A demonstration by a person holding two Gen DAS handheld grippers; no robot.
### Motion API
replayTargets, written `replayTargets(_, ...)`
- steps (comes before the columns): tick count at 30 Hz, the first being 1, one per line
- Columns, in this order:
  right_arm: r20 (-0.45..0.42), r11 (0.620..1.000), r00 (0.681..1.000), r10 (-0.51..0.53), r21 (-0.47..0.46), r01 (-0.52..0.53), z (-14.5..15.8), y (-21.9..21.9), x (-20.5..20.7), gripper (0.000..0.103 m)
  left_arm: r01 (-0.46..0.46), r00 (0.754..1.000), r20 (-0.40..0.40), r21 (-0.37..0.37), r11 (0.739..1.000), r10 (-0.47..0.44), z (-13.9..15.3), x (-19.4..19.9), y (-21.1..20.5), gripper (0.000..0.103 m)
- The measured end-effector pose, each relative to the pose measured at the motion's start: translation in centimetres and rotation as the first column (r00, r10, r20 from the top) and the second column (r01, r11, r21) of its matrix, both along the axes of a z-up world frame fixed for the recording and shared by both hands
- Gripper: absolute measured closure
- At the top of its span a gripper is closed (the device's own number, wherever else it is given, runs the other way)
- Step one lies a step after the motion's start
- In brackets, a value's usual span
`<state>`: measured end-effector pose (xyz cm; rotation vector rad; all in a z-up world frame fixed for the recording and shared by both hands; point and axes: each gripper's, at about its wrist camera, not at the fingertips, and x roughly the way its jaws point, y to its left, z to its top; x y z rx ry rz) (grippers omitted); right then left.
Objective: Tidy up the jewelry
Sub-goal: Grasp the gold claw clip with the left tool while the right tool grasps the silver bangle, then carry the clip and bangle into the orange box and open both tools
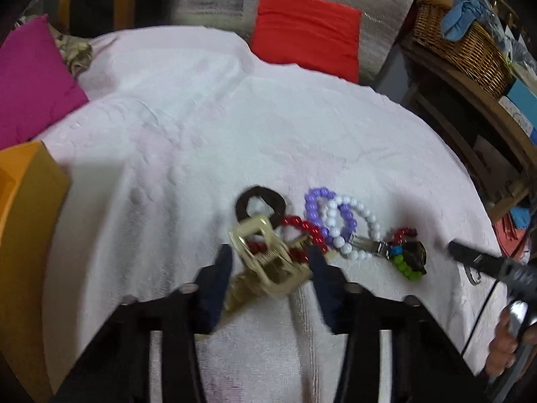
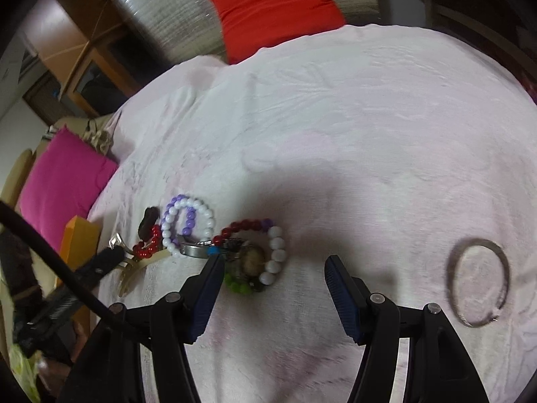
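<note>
A pile of jewelry lies on the pale pink bedspread [image 1: 201, 127]. My left gripper [image 1: 270, 258] is shut on a cream hair claw clip [image 1: 265, 268], one dark pad on each side of it. Behind the clip lie a black hair tie [image 1: 260, 198], a red bead bracelet [image 1: 303, 226], a purple one [image 1: 313, 205] and a white one [image 1: 362, 218]. My right gripper [image 2: 273, 265] stands open over a mixed bracelet [image 2: 275, 252] of white, red and green beads. Its left finger [image 2: 209, 278] is at the bracelet's edge; the right finger stands apart. A silver bangle [image 2: 478, 282] lies alone further right.
An orange box [image 1: 27, 188] stands at the bed's left edge. A pink cushion [image 1: 30, 77] and a red cushion [image 1: 305, 30] lie at the far side. A wicker basket [image 1: 463, 43] sits on a wooden shelf to the right. A hand [image 1: 503, 339] holds the right gripper.
</note>
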<state>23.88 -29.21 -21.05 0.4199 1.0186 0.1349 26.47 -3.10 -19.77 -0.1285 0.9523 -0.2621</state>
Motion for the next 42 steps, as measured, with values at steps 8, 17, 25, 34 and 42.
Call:
replayTargets(8,0.022,0.977,0.977,-0.214,-0.012,0.214,2.6,-8.9,-3.0,0.037,0.047,0.998,0.031,0.005,0.999,-0.047,0.6,-1.7,0.3,0.061)
replayTargets(17,-0.096,0.940,0.936,-0.338,-0.092,0.329,-0.4,-13.5,-4.5,0.037,0.074,0.996,0.055,-0.031,0.997,-0.072,2.5,-4.7,1.8,0.061)
replayTargets(25,-0.094,0.959,0.965,-0.244,-0.172,0.226,-0.4,-10.1,-3.4,0.025,0.024,0.998,0.057,-0.008,1.000,-0.023,3.4,-5.9,3.5,0.061)
replayTargets(34,-0.040,0.902,0.969,-0.242,-0.378,0.210,-0.7,-7.3,-4.3,0.040,0.007,0.995,0.095,0.006,1.000,-0.008,5.0,-7.4,4.3,0.061)
replayTargets(42,0.082,0.963,0.985,-0.150,-0.214,0.164,3.4,-3.9,-6.7,0.040,-0.078,0.970,0.230,-0.006,0.997,0.078,9.9,-12.8,8.5,0.061)
